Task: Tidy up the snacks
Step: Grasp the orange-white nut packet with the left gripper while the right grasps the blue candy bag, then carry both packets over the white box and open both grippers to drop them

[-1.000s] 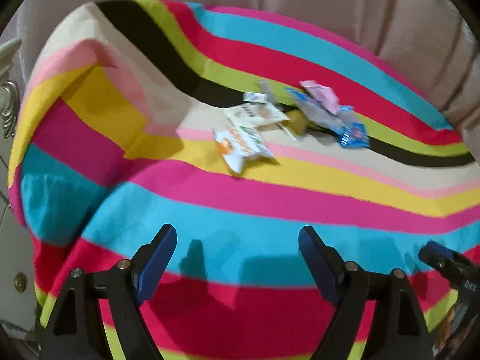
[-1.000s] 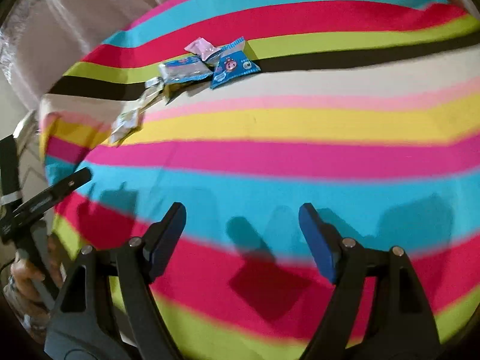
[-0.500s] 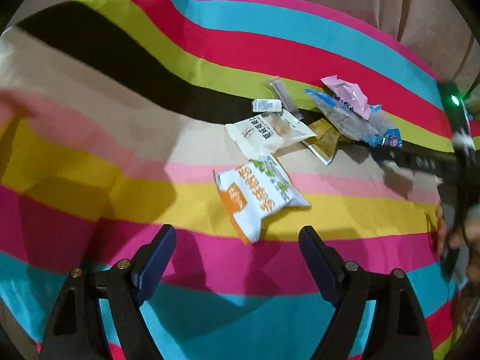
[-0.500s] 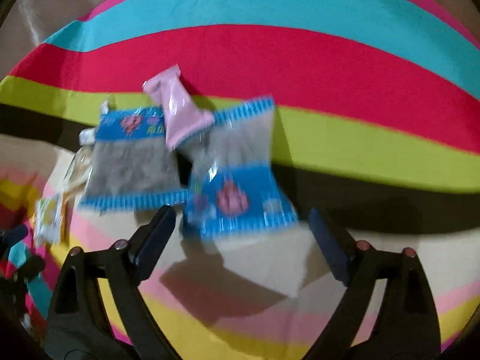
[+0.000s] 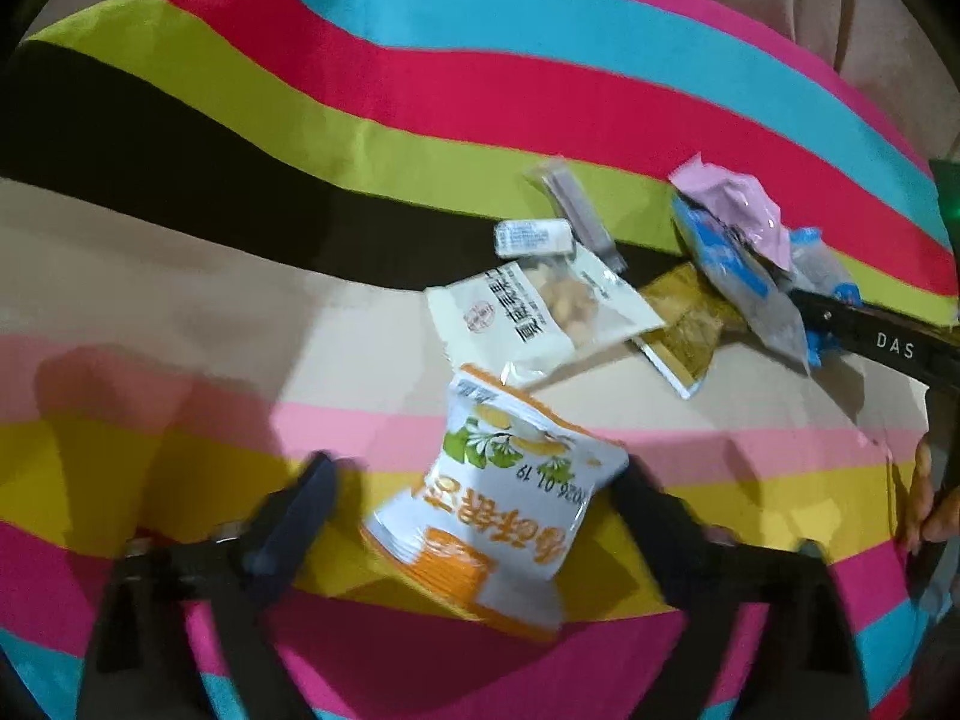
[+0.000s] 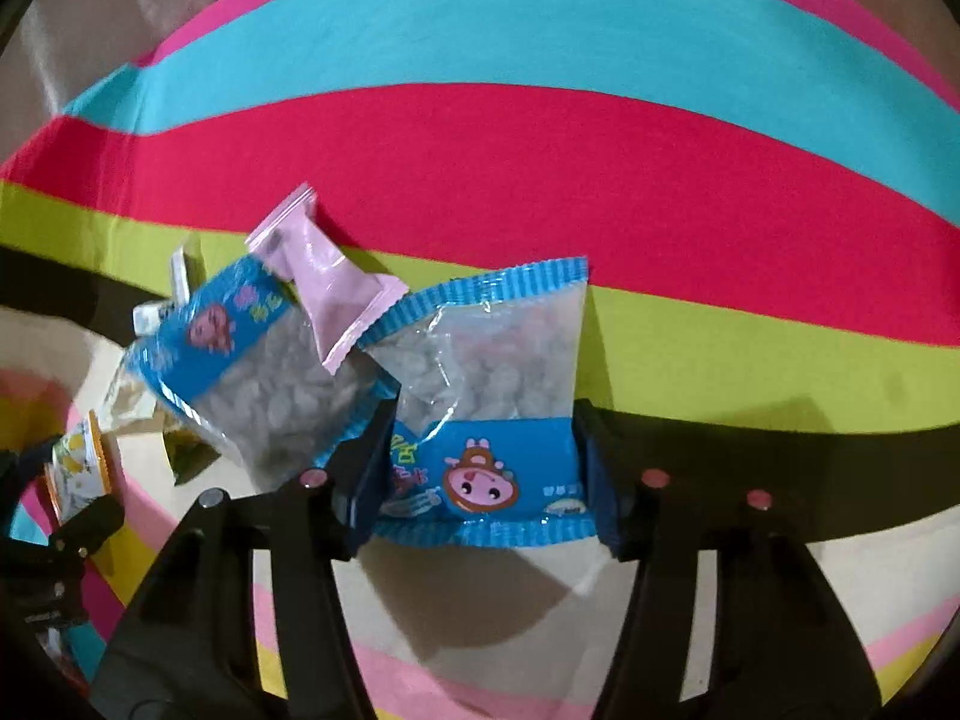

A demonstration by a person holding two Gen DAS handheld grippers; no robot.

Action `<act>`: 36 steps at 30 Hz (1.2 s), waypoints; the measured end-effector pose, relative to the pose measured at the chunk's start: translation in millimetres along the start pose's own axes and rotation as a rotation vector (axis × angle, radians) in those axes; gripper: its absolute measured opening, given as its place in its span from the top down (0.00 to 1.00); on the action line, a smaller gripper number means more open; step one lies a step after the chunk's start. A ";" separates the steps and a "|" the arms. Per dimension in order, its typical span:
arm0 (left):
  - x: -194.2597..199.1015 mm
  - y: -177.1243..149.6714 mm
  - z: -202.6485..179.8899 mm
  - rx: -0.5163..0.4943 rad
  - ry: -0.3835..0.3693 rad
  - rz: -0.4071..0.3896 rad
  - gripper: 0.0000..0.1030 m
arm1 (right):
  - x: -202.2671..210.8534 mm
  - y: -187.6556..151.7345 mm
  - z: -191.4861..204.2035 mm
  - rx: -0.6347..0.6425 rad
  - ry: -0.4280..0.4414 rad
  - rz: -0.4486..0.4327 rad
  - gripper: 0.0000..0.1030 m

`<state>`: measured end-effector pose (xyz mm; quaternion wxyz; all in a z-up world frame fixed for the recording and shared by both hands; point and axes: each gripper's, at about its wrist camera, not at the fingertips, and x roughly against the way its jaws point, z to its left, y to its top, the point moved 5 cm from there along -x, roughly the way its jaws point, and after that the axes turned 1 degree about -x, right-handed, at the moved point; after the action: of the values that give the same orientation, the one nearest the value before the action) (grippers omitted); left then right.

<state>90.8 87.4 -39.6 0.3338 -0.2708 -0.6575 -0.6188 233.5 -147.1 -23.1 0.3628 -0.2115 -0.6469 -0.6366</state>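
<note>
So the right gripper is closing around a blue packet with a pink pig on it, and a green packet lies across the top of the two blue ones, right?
Not quite: the packet lying across the two blue ones is pink, not green, as the right wrist view shows. The right gripper does straddle the blue pig packet.

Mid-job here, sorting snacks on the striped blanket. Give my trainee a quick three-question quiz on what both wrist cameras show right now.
1. True or false: the right gripper has its fingers on either side of a blue-edged snack bag.
2. Multiple choice: the pink wrapper lies A) alone on the red stripe, B) overlapping the two blue bags, C) between the left gripper's fingers.
3. Fill in: the left gripper straddles the white and ____ packet.

Key: 1 true; 2 B; 3 orange.
</note>
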 end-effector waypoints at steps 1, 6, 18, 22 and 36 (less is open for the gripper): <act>3.8 -1.5 0.6 -0.001 0.003 -0.015 0.58 | 0.8 -0.3 -2.7 -0.015 0.001 -0.003 0.42; 27.0 -27.3 4.2 0.077 -0.022 -0.002 0.58 | 1.3 -0.7 -1.7 -0.023 -0.027 -0.003 0.43; 101.2 -109.2 8.6 0.186 -0.120 -0.027 0.58 | 113.7 -123.1 42.8 -0.030 0.052 -0.007 0.43; 109.4 -127.3 -9.6 0.157 -0.126 -0.025 0.58 | 155.4 -161.8 45.6 -0.050 0.070 -0.040 0.43; 172.4 -156.7 -19.5 0.078 -0.159 -0.096 0.58 | 260.6 -205.6 54.0 -0.096 0.087 -0.128 0.43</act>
<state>-136.4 44.4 -5.1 0.2611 -0.2739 -0.7177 -0.5846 -97.2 -164.0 35.6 0.3387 -0.1591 -0.6113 -0.6974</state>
